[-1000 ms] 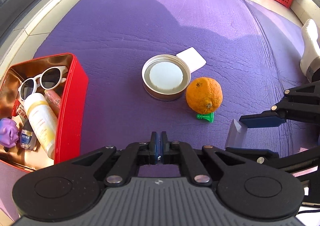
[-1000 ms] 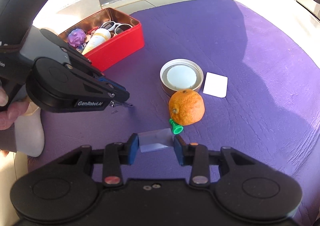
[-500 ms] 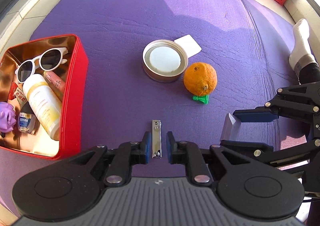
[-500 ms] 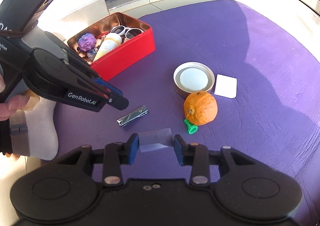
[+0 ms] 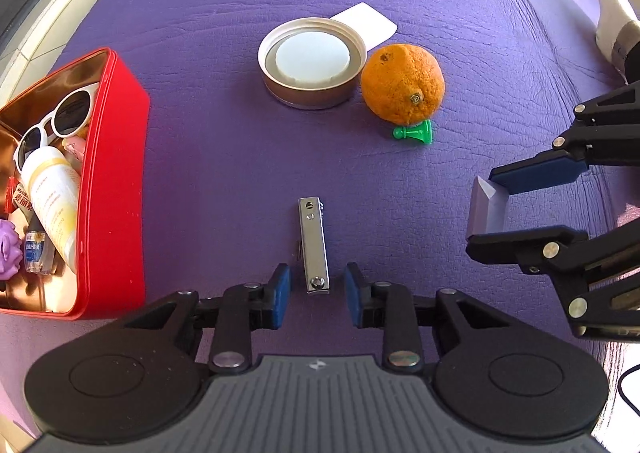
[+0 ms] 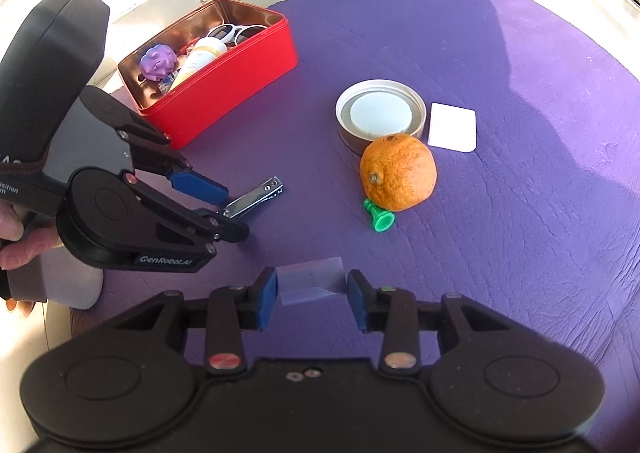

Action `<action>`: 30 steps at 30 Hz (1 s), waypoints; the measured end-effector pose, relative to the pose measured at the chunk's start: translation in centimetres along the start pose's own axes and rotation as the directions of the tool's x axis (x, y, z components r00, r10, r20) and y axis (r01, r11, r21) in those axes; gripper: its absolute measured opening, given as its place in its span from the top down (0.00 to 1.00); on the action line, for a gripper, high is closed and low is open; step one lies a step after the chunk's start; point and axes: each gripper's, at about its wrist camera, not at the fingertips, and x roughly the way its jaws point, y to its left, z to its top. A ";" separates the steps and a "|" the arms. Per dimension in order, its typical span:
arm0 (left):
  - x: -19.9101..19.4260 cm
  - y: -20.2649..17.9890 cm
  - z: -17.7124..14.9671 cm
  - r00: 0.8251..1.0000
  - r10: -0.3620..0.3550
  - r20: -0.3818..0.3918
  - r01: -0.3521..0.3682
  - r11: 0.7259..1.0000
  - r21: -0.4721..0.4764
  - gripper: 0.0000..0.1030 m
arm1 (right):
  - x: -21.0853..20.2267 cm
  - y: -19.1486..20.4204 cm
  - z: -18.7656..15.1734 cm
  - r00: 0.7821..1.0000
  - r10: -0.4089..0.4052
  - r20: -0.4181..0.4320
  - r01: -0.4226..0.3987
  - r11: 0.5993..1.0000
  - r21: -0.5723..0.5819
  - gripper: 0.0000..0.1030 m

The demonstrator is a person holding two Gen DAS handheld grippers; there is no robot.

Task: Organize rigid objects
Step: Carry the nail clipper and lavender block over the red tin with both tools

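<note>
A silver nail clipper (image 5: 312, 237) lies flat on the purple mat (image 5: 224, 157). Its near end sits between the blue pads of my left gripper (image 5: 316, 281), which stands open and touches nothing. My right gripper (image 6: 312, 285) is shut on a clear grey prism block (image 6: 312, 281), held just above the mat; in the left wrist view this block (image 5: 486, 209) shows at the right. A red tin (image 6: 224, 93) holds white sunglasses, a white bottle, a purple toy and small items. From the right wrist camera the left gripper (image 6: 230, 211) hovers over the clipper (image 6: 256, 197).
A round metal lid (image 5: 312, 65), a white card (image 5: 368, 23), an orange (image 5: 402, 83) and a green pawn (image 5: 414, 131) lie mid-mat. A white sock (image 5: 612, 13) rests at the right edge. A person's hand (image 6: 16, 237) holds the left tool.
The left jaws went from shut to open and the nail clipper now lies on the mat between them. Both grippers sank closer to the mat; the right still holds the block.
</note>
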 end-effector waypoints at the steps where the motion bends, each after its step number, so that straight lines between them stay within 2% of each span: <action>1: -0.1 -0.1 0.0 1.000 -0.004 0.003 0.004 1.000 0.001 0.86 | 0.1 0.0 0.0 1.000 0.000 0.000 0.000 1.000 0.002 0.64; 5: -0.3 -0.4 0.1 1.000 -0.004 0.015 0.004 1.000 0.004 0.89 | 0.1 0.2 0.0 1.000 -0.003 -0.001 0.003 1.000 -0.003 0.64; 11: -1.4 0.9 0.8 0.999 -0.026 0.032 0.027 0.998 -0.058 0.89 | -0.4 0.4 0.1 1.000 -0.012 0.010 0.012 1.000 -0.003 0.64; 18: -3.4 2.4 1.9 0.999 -0.009 0.048 0.013 0.997 -0.081 0.90 | -1.7 1.2 0.4 0.999 -0.011 0.037 0.011 1.000 -0.013 0.64; 25: -4.8 4.0 1.8 1.000 -0.004 0.021 0.005 0.996 -0.085 0.90 | -2.7 2.3 1.0 0.999 -0.005 0.052 0.007 0.999 -0.035 0.64; 30: -6.9 5.2 1.8 0.999 -0.008 0.034 0.011 0.997 -0.078 0.90 | -3.6 3.0 1.6 0.998 0.003 0.065 0.000 0.999 -0.048 0.64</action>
